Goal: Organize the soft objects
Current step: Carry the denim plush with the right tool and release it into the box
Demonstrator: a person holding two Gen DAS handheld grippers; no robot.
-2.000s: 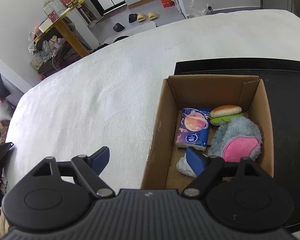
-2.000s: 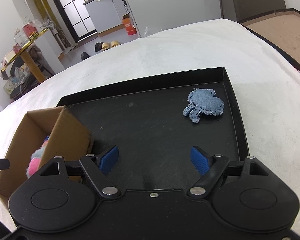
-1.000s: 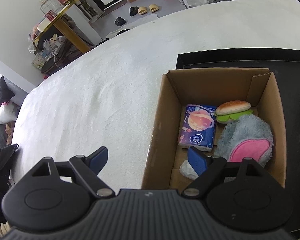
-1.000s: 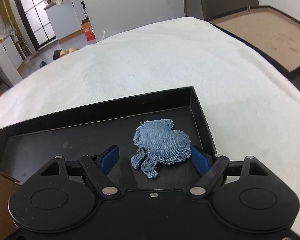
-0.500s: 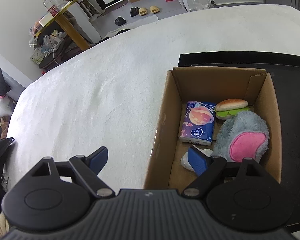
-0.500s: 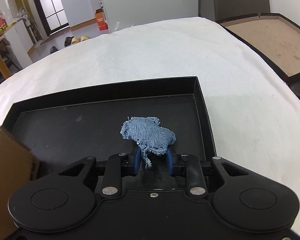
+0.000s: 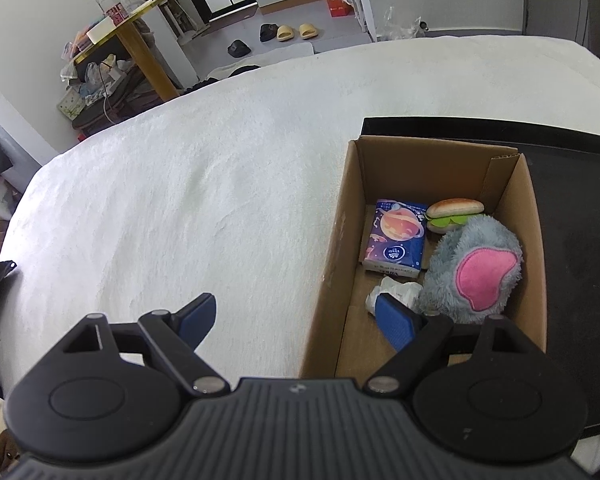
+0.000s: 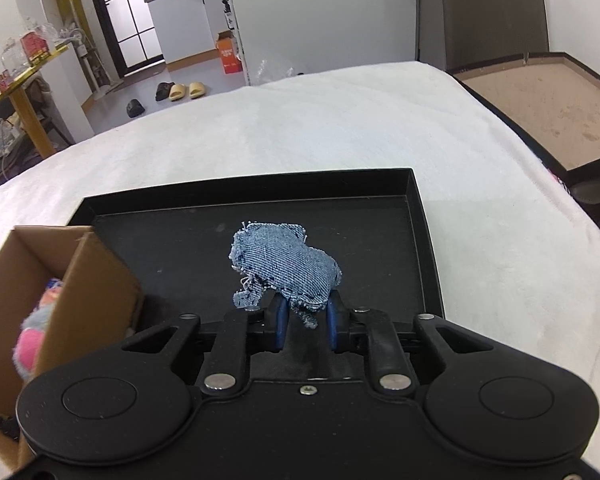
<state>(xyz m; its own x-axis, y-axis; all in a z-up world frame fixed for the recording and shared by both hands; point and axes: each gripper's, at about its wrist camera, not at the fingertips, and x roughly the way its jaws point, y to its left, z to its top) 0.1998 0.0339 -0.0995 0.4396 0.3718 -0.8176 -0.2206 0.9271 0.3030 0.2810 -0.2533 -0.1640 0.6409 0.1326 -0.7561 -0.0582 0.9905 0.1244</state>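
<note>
White fleecy bedding carries a shallow black tray (image 8: pixel 424 240). Above it, the right hand-held gripper (image 8: pixel 306 326) pinches a frayed blue denim patch (image 8: pixel 284 268), apparently lifted. Carry it left, well over the brown cardboard box (image 7: pixel 340 216) wall. The left hand-held gripper (image 7: pixel 296 320) hangs wide, empty.

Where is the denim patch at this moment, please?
In the right wrist view, the denim patch is pinched at its near edge by the right gripper, above the black tray, right of the cardboard box.
</note>
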